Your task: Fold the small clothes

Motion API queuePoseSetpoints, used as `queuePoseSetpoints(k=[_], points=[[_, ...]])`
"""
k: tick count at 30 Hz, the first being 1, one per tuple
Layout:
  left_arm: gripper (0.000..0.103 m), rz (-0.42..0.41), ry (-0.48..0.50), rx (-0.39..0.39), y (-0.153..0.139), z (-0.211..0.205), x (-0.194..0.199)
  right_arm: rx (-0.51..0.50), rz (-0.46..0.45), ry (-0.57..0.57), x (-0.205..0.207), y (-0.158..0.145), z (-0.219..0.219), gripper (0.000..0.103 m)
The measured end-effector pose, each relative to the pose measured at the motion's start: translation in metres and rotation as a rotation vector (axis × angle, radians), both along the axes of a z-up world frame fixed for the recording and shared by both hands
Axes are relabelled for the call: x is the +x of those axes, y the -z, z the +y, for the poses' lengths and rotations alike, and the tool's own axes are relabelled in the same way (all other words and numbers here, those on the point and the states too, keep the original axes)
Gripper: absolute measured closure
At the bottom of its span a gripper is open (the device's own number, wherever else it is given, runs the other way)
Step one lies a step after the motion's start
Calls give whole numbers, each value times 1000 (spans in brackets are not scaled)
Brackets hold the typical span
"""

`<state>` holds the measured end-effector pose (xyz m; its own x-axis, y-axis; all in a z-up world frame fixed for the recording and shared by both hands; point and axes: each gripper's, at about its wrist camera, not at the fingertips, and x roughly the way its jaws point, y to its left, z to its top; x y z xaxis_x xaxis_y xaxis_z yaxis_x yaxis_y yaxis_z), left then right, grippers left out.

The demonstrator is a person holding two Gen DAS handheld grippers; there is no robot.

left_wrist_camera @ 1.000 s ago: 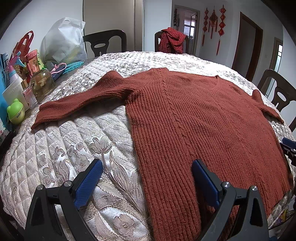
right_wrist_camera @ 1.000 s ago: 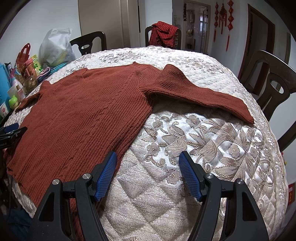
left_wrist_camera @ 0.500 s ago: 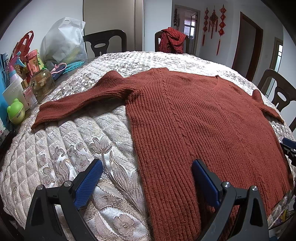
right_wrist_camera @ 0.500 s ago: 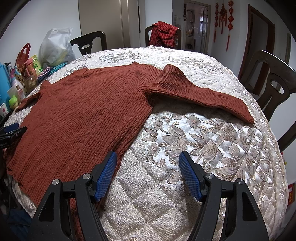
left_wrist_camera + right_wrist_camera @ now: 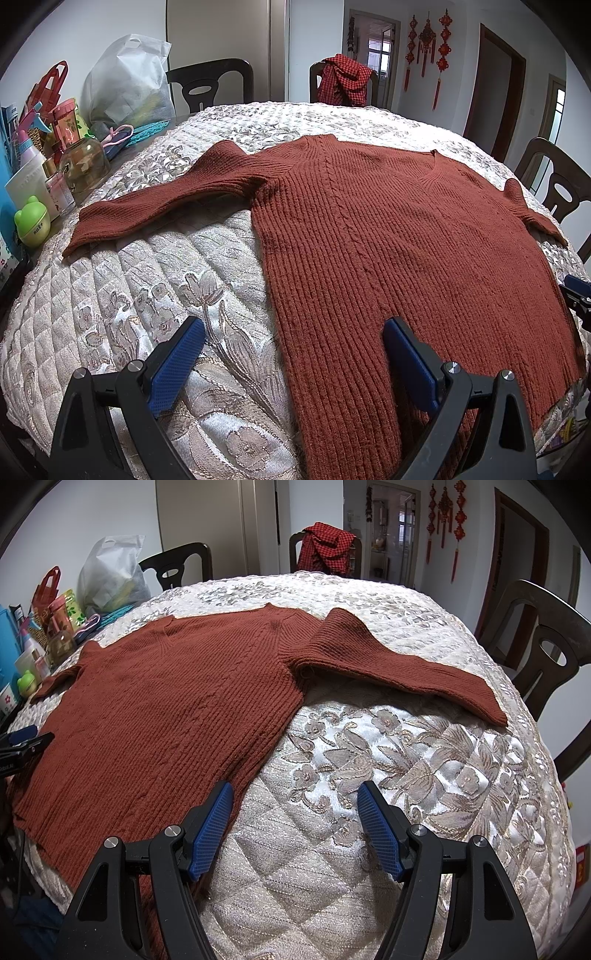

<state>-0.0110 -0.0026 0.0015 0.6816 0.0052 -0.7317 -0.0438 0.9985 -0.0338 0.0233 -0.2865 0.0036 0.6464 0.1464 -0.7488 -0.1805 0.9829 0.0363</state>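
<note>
A rust-red ribbed knit sweater (image 5: 388,236) lies flat and spread on the quilted table cover, V-neck at the far side, hem near me. Its one sleeve (image 5: 159,203) stretches out to the left, the other sleeve (image 5: 402,664) to the right. My left gripper (image 5: 293,328) is open, hovering over the sweater's lower left edge, holding nothing. My right gripper (image 5: 295,794) is open over the sweater's lower right edge and the bare cover, also holding nothing. The same sweater (image 5: 177,709) fills the left half of the right wrist view.
The quilted floral table cover (image 5: 406,768) drapes a round table. Bottles, jars and a green container (image 5: 33,221) crowd the left edge beside a white bag (image 5: 129,81). Dark chairs surround the table; one (image 5: 347,81) holds a red checked garment, another chair (image 5: 546,642) stands right.
</note>
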Motion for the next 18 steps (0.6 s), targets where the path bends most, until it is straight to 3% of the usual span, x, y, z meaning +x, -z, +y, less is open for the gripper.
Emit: queuePoseSetpoints(k=[18], points=[[4,14,0,-1,-2,4,-2,4,24,4,4,-1,0,33]])
